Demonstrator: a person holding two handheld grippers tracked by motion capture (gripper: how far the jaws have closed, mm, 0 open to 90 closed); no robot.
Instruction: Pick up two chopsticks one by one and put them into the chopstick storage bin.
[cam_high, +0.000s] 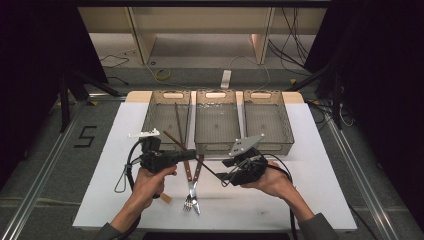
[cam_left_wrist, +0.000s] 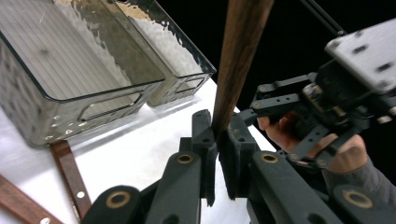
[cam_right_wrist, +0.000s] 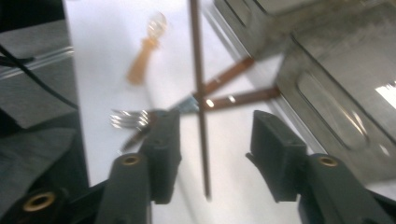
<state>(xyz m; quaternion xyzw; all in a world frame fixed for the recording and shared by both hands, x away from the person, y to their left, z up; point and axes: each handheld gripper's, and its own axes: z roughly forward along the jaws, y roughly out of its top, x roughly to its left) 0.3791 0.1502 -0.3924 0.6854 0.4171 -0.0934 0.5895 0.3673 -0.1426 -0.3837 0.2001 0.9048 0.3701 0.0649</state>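
Two grippers in my hands here, and one long dark brown wooden chopstick (cam_high: 197, 159) strung between them. My left hand (cam_high: 150, 182) comes up from the bottom edge with the forearm angled inward, fist wrapped around the handle, so the left gripper (cam_high: 192, 153) lies roughly level and points toward the middle of the white table (cam_high: 100, 200). Its jaws are pinched tight on the thick end of that chopstick; in the left gripper view the stick (cam_left_wrist: 238, 60) rises straight up out of the pads. A second chopstick of the same brown wood (cam_high: 179, 122) lies in the leftmost of three smoky clear plastic bins (cam_high: 166, 119) lined up along the far side.

Just below the middle bin, two forks with brown wooden handles and steel tines (cam_high: 192, 187) lie on the table side by side, tines toward me. A small tan wooden-handled piece (cam_right_wrist: 140, 65) lies further off; too blurry to say what.

My right hand (cam_high: 272, 181) mirrors the left, wrist cocked inward, the right gripper (cam_high: 225, 175) aimed back at the left one. Its jaws stand about halfway apart, and the chopstick's thin tip (cam_right_wrist: 201, 140) hangs in the gap without either pad pressing on it.
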